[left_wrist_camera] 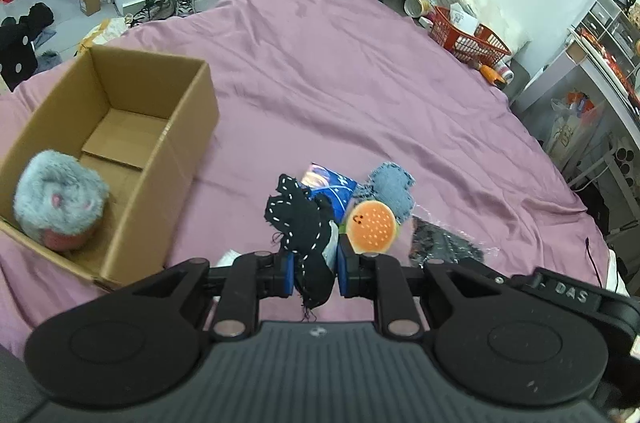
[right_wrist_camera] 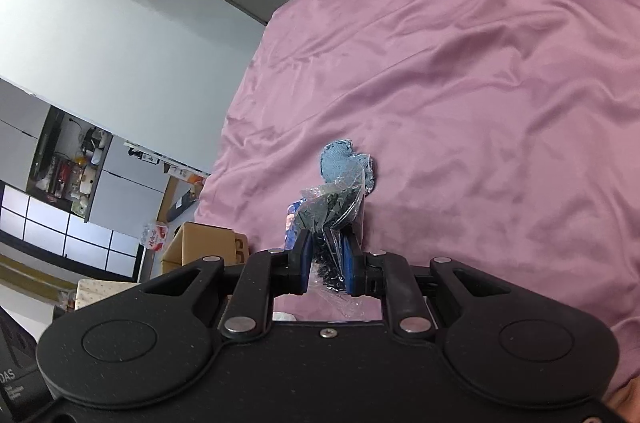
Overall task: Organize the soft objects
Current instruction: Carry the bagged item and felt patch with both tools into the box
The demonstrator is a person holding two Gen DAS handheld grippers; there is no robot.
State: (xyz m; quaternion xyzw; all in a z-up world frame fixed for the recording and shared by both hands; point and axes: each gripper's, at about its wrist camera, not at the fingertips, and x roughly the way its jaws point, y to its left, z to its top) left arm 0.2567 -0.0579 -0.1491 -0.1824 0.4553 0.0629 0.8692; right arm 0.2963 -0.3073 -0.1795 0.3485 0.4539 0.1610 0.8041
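Observation:
My left gripper [left_wrist_camera: 314,269] is shut on a black fabric piece with white stitching [left_wrist_camera: 300,223], held above the purple bed sheet [left_wrist_camera: 360,71]. An open cardboard box [left_wrist_camera: 120,127] lies to its left with a grey fluffy plush [left_wrist_camera: 60,199] inside. Ahead lie an orange burger toy [left_wrist_camera: 372,227], a blue denim patch [left_wrist_camera: 390,189] and a blue printed packet [left_wrist_camera: 332,189]. My right gripper [right_wrist_camera: 325,263] is shut on a clear plastic bag of dark fabric [right_wrist_camera: 328,211]. The denim patch [right_wrist_camera: 346,165] lies just beyond it.
A red basket [left_wrist_camera: 468,37] with bottles and clutter stands at the bed's far right edge. A shelf unit [left_wrist_camera: 600,63] is to the right of the bed. Shoes and boxes lie on the floor beyond. The cardboard box [right_wrist_camera: 204,247] shows at the left in the right wrist view.

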